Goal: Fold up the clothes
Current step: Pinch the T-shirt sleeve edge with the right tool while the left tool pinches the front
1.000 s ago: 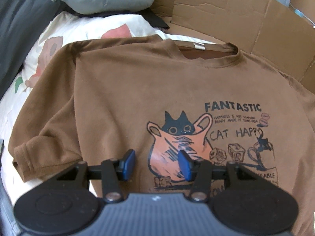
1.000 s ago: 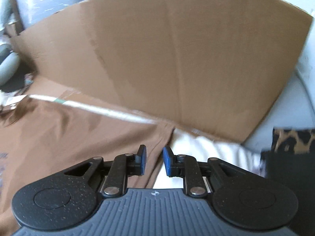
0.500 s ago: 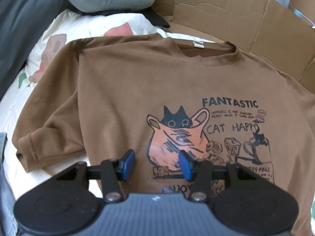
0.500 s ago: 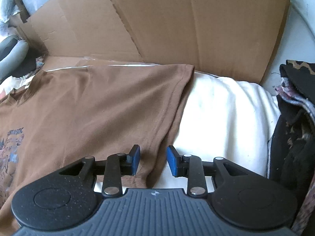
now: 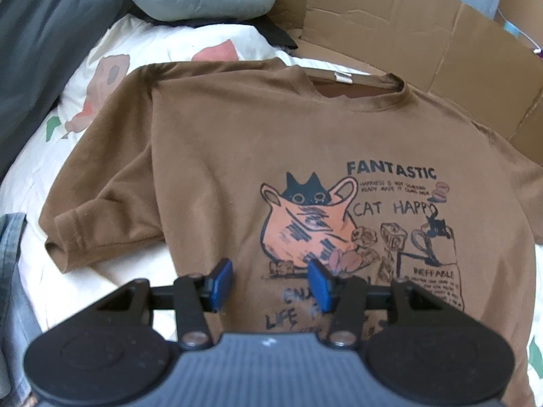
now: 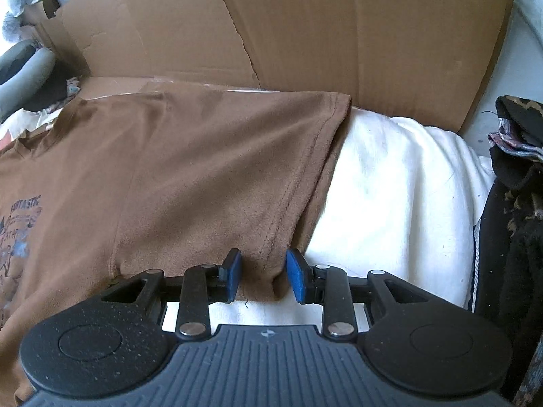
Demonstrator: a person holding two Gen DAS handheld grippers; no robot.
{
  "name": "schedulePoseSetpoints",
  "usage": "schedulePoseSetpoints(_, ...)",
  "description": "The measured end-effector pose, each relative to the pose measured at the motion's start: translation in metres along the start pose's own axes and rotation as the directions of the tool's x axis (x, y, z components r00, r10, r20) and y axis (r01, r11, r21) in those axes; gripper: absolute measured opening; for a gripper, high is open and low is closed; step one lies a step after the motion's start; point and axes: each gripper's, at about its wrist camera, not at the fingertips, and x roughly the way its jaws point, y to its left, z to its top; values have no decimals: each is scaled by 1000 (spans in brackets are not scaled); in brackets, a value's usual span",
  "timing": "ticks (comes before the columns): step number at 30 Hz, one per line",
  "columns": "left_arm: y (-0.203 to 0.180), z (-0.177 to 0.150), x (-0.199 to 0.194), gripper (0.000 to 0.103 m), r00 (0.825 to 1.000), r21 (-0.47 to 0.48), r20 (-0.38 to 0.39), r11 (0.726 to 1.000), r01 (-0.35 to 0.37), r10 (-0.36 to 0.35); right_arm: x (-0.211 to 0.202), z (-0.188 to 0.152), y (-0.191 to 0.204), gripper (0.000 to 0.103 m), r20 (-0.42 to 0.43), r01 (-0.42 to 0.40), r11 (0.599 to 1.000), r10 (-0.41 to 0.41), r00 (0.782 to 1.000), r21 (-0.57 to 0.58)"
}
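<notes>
Soft daylight, slight blur, fisheye-bent edges.

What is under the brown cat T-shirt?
The brown cat T-shirt lies flat on a white sheet with reddish and green patches. Its top edge rests on cardboard. Whatever lies under the shirt's middle is covered.

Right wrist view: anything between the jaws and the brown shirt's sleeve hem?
Nothing visible. The right gripper is open, jaws straddling the sleeve hem of the brown T-shirt, which lies flat on the white bedding. The cardboard and the dark clothes pile sit clear of it.
</notes>
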Motion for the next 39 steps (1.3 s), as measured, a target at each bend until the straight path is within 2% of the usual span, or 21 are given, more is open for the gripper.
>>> schedulePoseSetpoints(2,2,-1,-1,52,1000,-6,-3,1000,-4,4,-3,-1,1,0,-5,13,1000,-13,1000,-22)
schedulePoseSetpoints(10,8,-10,0,52,1000,-1,-24,1000,-15,15,-12,-9,-2,0,-17,63,995,-64,998,-76)
schedulePoseSetpoints(16,16,-16,7,52,998,-10,-59,1000,-30,29,-13,-19,-4,0,8,147,986,-147,989,-78)
schedulePoseSetpoints(18,16,-19,9,52,997,-15,-71,1000,-22,21,-18,-20,0,0,31,152,985,-150,988,-84)
schedulePoseSetpoints(19,17,-20,11,49,997,-17,-79,1000,-15,14,-21,-20,3,0,44,152,984,-149,988,-88)
schedulePoseSetpoints(22,15,-25,12,16,995,-20,-96,1000,4,-6,-34,-18,13,0,117,123,987,-111,987,-102)
schedulePoseSetpoints(24,15,-27,9,8,996,-9,-94,1000,-5,4,-39,-16,22,1,148,109,986,-90,985,-125)
schedulePoseSetpoints(26,16,-29,4,5,996,-8,-92,1000,-3,2,-38,-14,30,2,150,68,986,-45,988,-150)
schedulePoseSetpoints(29,16,-31,-1,5,996,-2,-92,1000,-2,2,-25,-18,36,3,112,40,984,-21,993,-173)
schedulePoseSetpoints(34,19,-28,-8,6,996,1,-91,1000,3,-3,-8,-28,28,5,41,85,981,-79,996,-175)
schedulePoseSetpoints(37,29,-26,-19,19,997,-12,-65,999,32,-33,-10,-30,26,5,30,117,974,-113,993,-196)
schedulePoseSetpoints(38,34,-25,-23,29,998,-17,-50,1000,26,-26,-11,-29,27,5,25,129,970,-126,992,-204)
schedulePoseSetpoints(39,41,-25,-28,34,999,-24,-34,1000,8,-9,-11,-29,28,5,21,134,969,-133,991,-205)
